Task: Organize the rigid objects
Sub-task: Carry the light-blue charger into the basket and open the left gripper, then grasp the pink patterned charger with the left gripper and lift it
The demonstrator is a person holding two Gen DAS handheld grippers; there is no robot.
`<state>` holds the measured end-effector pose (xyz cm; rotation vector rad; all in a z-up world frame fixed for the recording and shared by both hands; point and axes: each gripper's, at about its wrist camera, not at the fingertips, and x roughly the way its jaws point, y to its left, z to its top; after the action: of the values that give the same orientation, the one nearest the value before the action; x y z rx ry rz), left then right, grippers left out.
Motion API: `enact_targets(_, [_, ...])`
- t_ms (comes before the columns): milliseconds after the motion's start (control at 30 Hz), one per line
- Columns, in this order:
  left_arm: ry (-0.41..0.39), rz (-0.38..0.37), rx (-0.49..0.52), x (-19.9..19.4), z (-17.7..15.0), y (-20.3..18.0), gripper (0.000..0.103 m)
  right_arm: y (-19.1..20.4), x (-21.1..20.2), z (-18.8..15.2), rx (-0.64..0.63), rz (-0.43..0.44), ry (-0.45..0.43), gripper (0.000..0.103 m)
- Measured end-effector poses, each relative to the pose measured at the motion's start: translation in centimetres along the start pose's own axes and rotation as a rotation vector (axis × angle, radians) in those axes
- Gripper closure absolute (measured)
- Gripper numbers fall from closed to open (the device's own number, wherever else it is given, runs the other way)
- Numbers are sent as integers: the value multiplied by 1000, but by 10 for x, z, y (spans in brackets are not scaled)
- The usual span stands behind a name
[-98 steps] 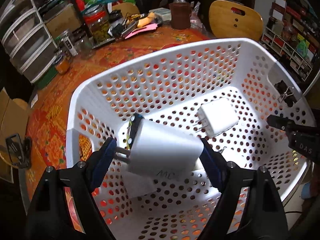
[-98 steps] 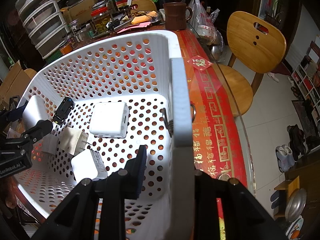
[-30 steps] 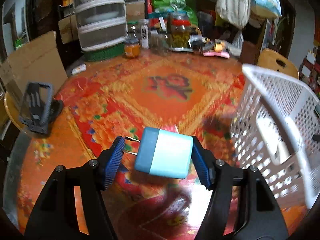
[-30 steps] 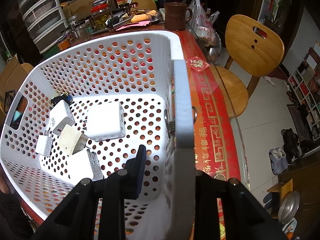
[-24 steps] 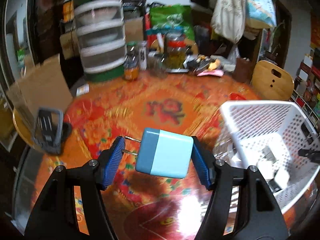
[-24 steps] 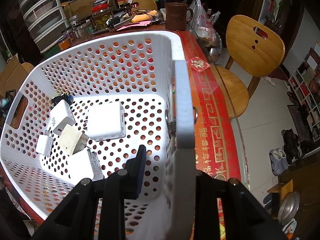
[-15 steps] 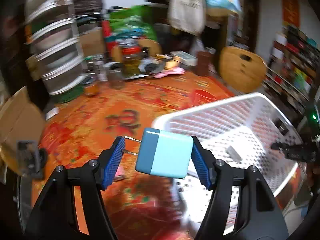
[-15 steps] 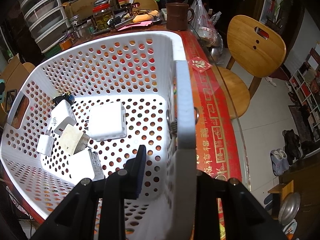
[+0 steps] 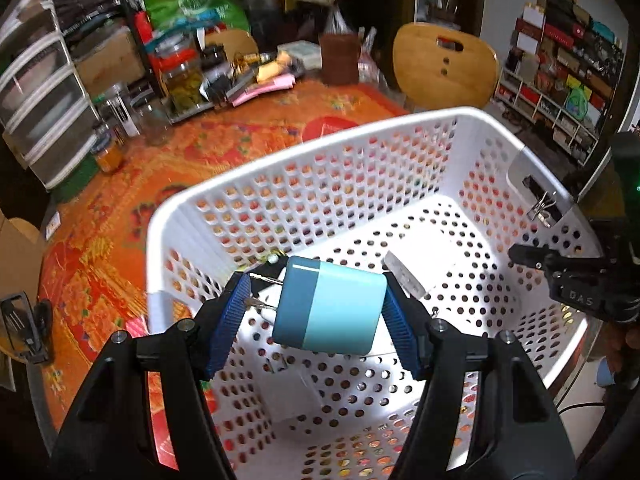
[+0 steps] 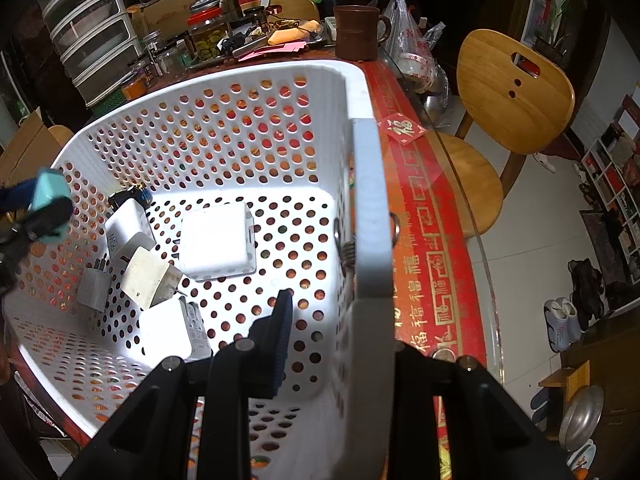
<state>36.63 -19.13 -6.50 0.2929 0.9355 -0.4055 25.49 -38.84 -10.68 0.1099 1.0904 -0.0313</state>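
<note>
My left gripper (image 9: pixel 316 312) is shut on a two-tone blue charger (image 9: pixel 328 310), prongs pointing left, held above the near left part of the white perforated basket (image 9: pixel 360 136). The charger also shows at the left edge of the right wrist view (image 10: pixel 46 196). My right gripper (image 10: pixel 340 344) is shut on the basket's right wall (image 10: pixel 370 216). Several white chargers (image 10: pixel 218 240) lie on the basket floor, with a small black item (image 10: pixel 128 196) at the far left.
The basket stands on an orange patterned tablecloth (image 9: pixel 120 208). Jars, a brown mug (image 10: pixel 358 32) and plastic drawers (image 9: pixel 36 104) crowd the far side of the table. Wooden chairs (image 10: pixel 512 92) stand to the right. A black phone stand (image 9: pixel 22 328) sits at the left table edge.
My left gripper has swung right with the blue charger, from over the bare tablecloth to above the basket. My right gripper has kept its hold on the basket wall.
</note>
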Motion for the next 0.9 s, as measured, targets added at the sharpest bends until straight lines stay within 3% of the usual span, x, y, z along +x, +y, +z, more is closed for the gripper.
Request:
enact_targets(167, [35,-21,-19,12,-4,4,39,0,0,-1,1,1,-1,76])
enact_targets(233, [18,-32,-34,8,-5,9,31,1,0,-1,1,0,0,76])
enact_targets(300, [-32,-33,-32,-4,-6,14,10,1,0,-1,0,0,-1,76])
enact_targets(400, [-129,-12,-39,-33,-10,27,7,2,0,-1,0,0,1,76])
enact_targets(467, [-198,29,-97,-57,-19,50,0,1,-1,-1,0,1,1,76])
enact_targets(600, [-267,58,-321,-88,-45,126,1,1,-1,-2,-2,0,0,76])
enact_targets(667, [-243,77,-415,-81,-59,167,1,1,-1,-2,-4,0,0,76])
enact_targets(767, [-141,91,-500,-44,-81,214,1,1,-1,-1,-4,-3,1,76])
enact_targets(900, [-20,92,-524,19,-103,236,1,1,-1,-1,-4,-2,-6,76])
